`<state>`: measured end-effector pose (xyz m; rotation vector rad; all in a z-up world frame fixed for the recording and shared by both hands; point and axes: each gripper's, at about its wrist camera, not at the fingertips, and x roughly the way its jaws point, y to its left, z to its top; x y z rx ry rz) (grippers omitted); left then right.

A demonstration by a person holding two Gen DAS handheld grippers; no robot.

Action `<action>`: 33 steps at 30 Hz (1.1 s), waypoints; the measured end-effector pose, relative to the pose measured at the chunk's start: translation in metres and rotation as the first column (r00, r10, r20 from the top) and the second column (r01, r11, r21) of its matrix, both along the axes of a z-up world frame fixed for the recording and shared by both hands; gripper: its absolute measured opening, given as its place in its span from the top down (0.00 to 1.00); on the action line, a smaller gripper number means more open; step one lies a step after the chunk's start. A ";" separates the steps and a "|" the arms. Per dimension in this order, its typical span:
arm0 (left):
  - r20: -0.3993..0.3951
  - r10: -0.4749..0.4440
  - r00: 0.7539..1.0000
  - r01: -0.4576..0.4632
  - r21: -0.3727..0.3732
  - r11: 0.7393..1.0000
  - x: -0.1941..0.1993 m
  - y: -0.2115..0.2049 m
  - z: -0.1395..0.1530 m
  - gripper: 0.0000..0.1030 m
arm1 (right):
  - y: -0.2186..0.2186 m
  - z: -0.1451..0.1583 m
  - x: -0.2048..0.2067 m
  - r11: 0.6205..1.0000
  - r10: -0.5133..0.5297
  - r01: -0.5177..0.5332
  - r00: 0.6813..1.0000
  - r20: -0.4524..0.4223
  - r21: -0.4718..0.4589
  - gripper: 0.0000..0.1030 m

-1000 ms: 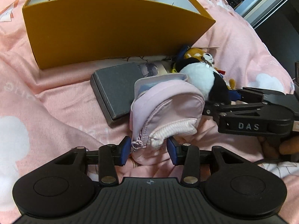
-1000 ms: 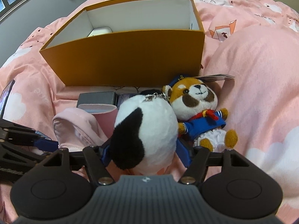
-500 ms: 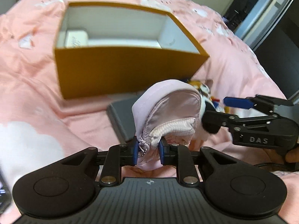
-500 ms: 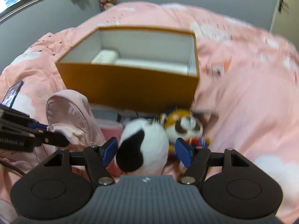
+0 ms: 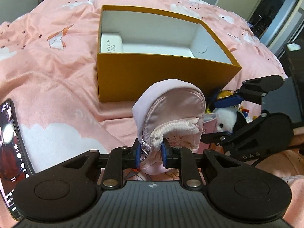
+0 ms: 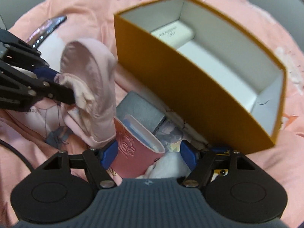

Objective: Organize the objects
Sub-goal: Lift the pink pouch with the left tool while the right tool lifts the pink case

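A: Left gripper [image 5: 150,154]?
B: Clamped on the pink pouch [image 5: 171,114], lifted, orange box [image 5: 163,74] at twelve o'clock.
A: Right gripper [image 6: 148,152]?
B: Jaws wide, straddling the black-and-white plush [image 5: 229,118]; pad contact unclear through blur.

Your pouch [image 5: 171,114] hangs before the box [image 5: 161,72]; 1 case [image 5: 111,43] lies inside, phone [image 5: 9,142] far left, plush [image 5: 228,118] right.

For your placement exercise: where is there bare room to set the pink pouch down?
The orange box floor is bare right of the white case. Bedspread between the box and the phone is free. The strip in front of the box is crowded: grey box, pink card holder, plush toys.
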<state>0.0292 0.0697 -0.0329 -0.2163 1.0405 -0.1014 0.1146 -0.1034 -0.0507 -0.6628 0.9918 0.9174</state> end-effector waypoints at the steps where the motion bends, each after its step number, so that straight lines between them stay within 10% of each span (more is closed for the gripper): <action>1: -0.001 0.006 1.000 -0.006 -0.011 1.000 0.000 0.002 -0.001 0.77 | 0.001 -0.003 0.004 1.000 0.005 -0.006 1.000 -0.017 -0.014 0.29; 14: -0.008 0.059 0.998 -0.060 -0.058 0.997 0.000 0.023 -0.001 0.78 | 0.005 0.019 0.000 0.999 0.019 -0.015 0.996 -0.088 0.046 0.79; 23: -0.020 0.099 0.995 -0.101 -0.063 0.993 0.002 0.031 -0.006 0.78 | -0.001 0.062 0.018 0.974 -0.085 0.096 0.995 -0.059 0.206 0.83; 33: -0.046 0.120 0.992 -0.123 -0.085 0.989 0.014 0.030 -0.019 0.78 | -0.012 0.029 0.037 0.895 -0.289 0.326 0.944 -0.162 0.304 0.77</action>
